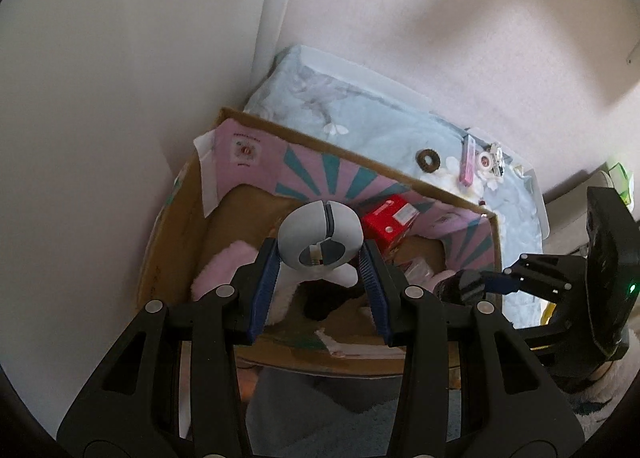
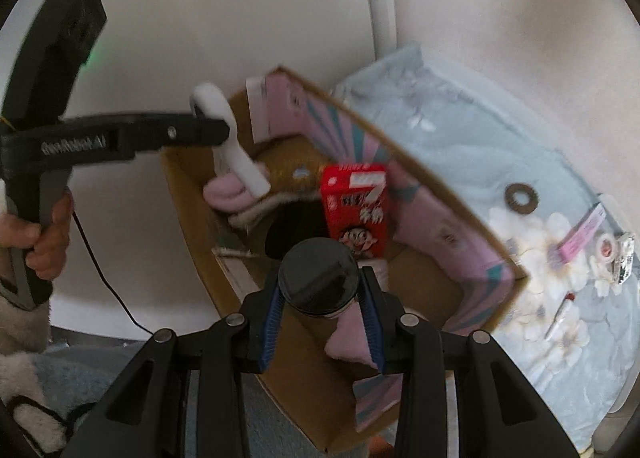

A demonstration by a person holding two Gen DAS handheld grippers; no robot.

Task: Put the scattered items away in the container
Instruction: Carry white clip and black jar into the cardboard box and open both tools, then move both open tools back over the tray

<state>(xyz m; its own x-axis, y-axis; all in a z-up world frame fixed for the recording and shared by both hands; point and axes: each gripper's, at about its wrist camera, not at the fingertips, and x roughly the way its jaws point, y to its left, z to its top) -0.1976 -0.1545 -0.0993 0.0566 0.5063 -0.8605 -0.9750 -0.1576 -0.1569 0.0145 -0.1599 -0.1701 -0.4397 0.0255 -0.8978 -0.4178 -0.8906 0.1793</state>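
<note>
Soft, dim indoor light, diffuse and without hard shadows; broad faint shading across the wall (image 1: 480,18) in the left wrist view; strong fisheye bending with black vignette at every corner; left wrist view fairly sharp; right wrist view smeared by motion blur, worst on the cardboard box (image 2: 420,194) rim and red carton (image 2: 356,210); small green glow near the dark handle (image 2: 56,42).

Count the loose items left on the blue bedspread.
About 5: a brown ring, a pink strip, a tape roll, a shiny packet beside it, and a thin stick. More may lie out of view.
</note>
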